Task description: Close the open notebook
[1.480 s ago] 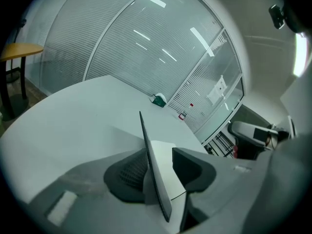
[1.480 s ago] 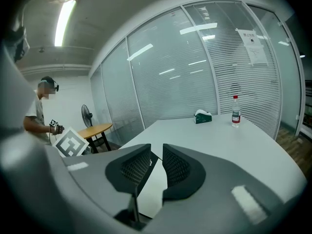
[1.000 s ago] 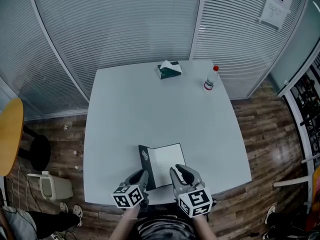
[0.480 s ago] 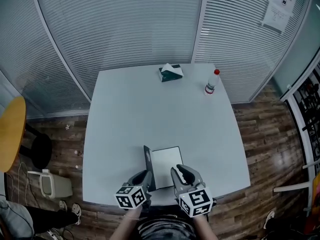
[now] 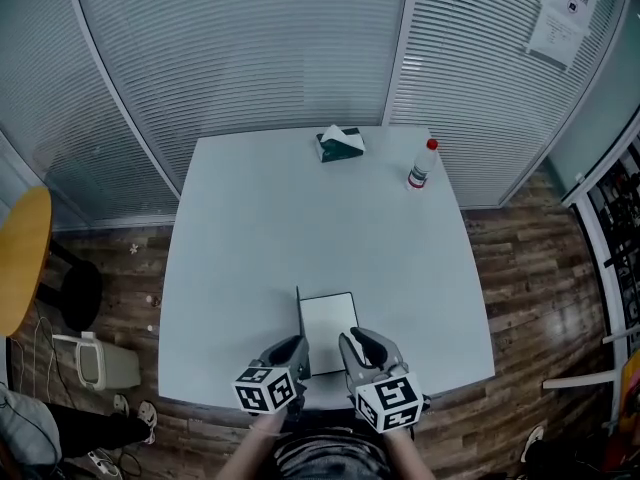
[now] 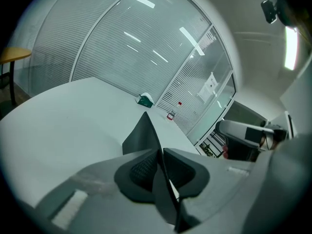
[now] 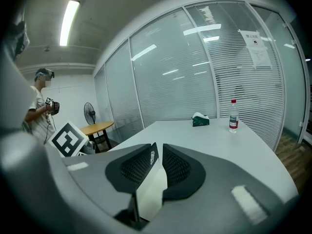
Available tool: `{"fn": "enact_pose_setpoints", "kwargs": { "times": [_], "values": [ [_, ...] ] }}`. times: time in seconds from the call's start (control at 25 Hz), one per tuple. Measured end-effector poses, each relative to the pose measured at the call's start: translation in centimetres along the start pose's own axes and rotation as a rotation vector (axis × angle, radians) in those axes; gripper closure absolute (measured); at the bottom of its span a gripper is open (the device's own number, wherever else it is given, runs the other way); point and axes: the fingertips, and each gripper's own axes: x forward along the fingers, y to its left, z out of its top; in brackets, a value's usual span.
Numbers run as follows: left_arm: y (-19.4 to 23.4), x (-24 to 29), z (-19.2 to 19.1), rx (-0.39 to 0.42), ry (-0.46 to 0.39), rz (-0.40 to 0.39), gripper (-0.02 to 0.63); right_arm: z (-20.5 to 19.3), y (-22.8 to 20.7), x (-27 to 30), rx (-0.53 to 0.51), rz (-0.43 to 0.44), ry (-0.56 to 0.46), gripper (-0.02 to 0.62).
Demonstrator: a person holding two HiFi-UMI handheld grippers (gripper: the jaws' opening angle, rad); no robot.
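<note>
notebook [image 5: 328, 330] lies at the bench's [image 5: 250, 218] lower edge, its dark cover [image 6: 140, 136] upright, clamped in the left claw [image 6: 160, 156]; the right claw [image 7: 157, 154] pinches its white page [image 7: 152, 191].

The notebook [image 5: 328, 330] lies on the table [image 5: 300, 218] between the left gripper [image 5: 292, 348] and the right gripper [image 5: 357, 344]. Far ahead of both stands the box [image 5: 341, 141], with the bottle [image 5: 422, 163] to its right.

Grey grippers [image 5: 294, 348], black ribbed pads [image 6: 140, 172], marker cubes [image 5: 266, 390]
</note>
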Motion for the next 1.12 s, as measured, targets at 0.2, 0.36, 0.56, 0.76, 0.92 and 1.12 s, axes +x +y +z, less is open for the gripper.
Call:
{"fn": "enact_pose_setpoints", "kwargs": {
  "times": [0.2,0.36,0.56,0.76,0.92,1.12],
  "values": [
    [-1.0,0.9,-0.4,0.009,0.014,-0.013,0.561,-0.1,-0.6,-0.3,0.019,0.009,0.001,0.520],
    [-1.8,1.6,-0.7,0.011,0.023,-0.024,0.555,-0.3,-1.1,-0.6,0.019,0.007,0.006,0.520],
    [-2.6,2.8,-1.0,0.019,0.042,-0.039,0.551,-0.6,-1.7,-0.8,0.019,0.004,0.015,0.520],
    [-3.4,3.8,-1.7,0.024,0.059,-0.048,0.545,-0.9,-2.3,-1.2,0.011,-0.002,0.023,0.520],
    [-3.9,4.8,-2.2,0.032,0.078,-0.052,0.541,-1.2,-2.7,-1.6,0.010,-0.006,0.029,0.520],
    [-4.6,5.9,-3.0,0.032,0.104,-0.053,0.535,-1.6,-3.4,-2.1,0.016,-0.009,0.039,0.520]
  ]
}}
